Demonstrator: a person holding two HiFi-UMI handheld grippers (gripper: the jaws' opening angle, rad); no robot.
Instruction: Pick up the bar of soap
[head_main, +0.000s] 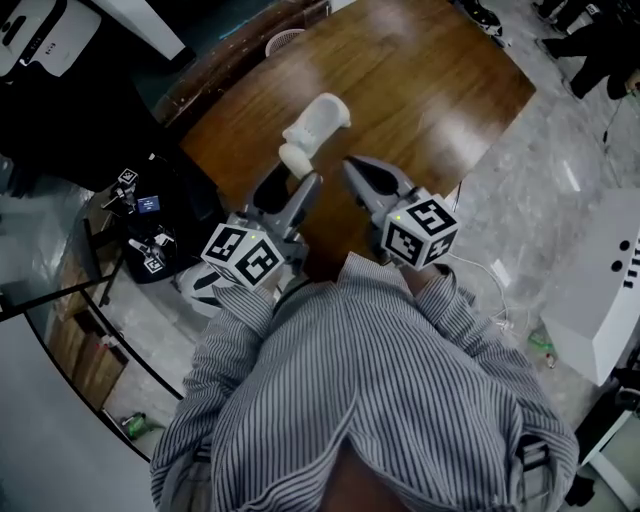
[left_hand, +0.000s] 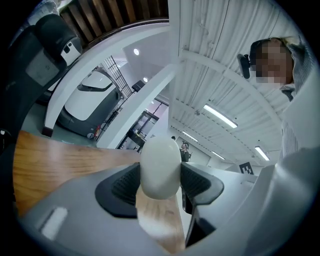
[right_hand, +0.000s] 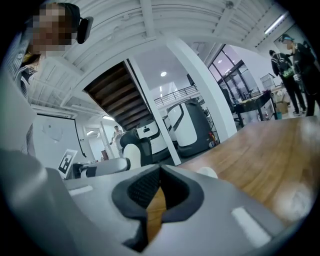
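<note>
The bar of soap (left_hand: 160, 167) sits clamped between the ribbed pads (left_hand: 125, 186) of the left gripper (left_hand: 160, 181), which is closed on its rounded sides. Most of the bar sticks out past the jaw tips toward the wooden table (left_hand: 60, 155). In the head view the soap (head_main: 315, 125) reaches well ahead of the left gripper (head_main: 292, 180). From that steep angle it is hard to tell whether the bar hangs clear of the table (head_main: 440, 80) or touches it at its far end.

The main risk is the bar squirting out. Its curved, smooth faces give the pads little flat to bite on, and a harder squeeze could push it forward rather than hold it. The long overhang could also let it pivot and droop if the gripper tilts or jerks.

The right gripper (right_hand: 160, 186) has its jaws pressed together on nothing and rides just beside the left. A careless swing of it could knock the bar loose.
</note>
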